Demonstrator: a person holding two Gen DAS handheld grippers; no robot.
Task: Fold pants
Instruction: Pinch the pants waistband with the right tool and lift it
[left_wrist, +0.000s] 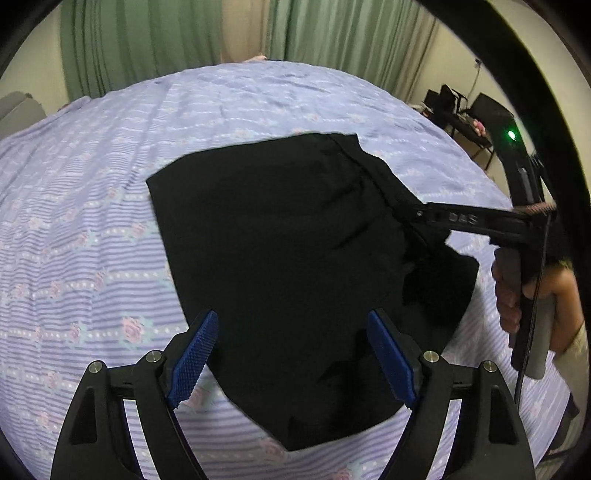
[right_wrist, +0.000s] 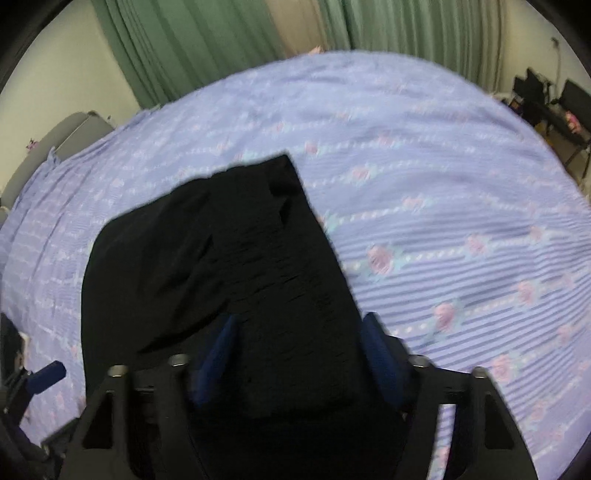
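Observation:
The black pants (left_wrist: 280, 240) lie folded on the lilac floral bed sheet (left_wrist: 92, 221). My left gripper (left_wrist: 291, 354) is open, its blue pads spread wide just above the near part of the pants, holding nothing. My right gripper (left_wrist: 408, 218) reaches in from the right in the left wrist view, its tip at the right edge of the pants. In the right wrist view the pants (right_wrist: 236, 266) lie between and over its blue fingers (right_wrist: 380, 354), which stand apart around a thick fold of cloth (right_wrist: 295, 350). The left gripper's blue tip shows at that view's left edge (right_wrist: 46, 374).
The bed sheet (right_wrist: 443, 184) runs wide to the far side. Green curtains (left_wrist: 166, 40) hang behind the bed. A desk with dark gear (left_wrist: 469, 118) stands at the right, a grey chair (right_wrist: 62, 144) at the left.

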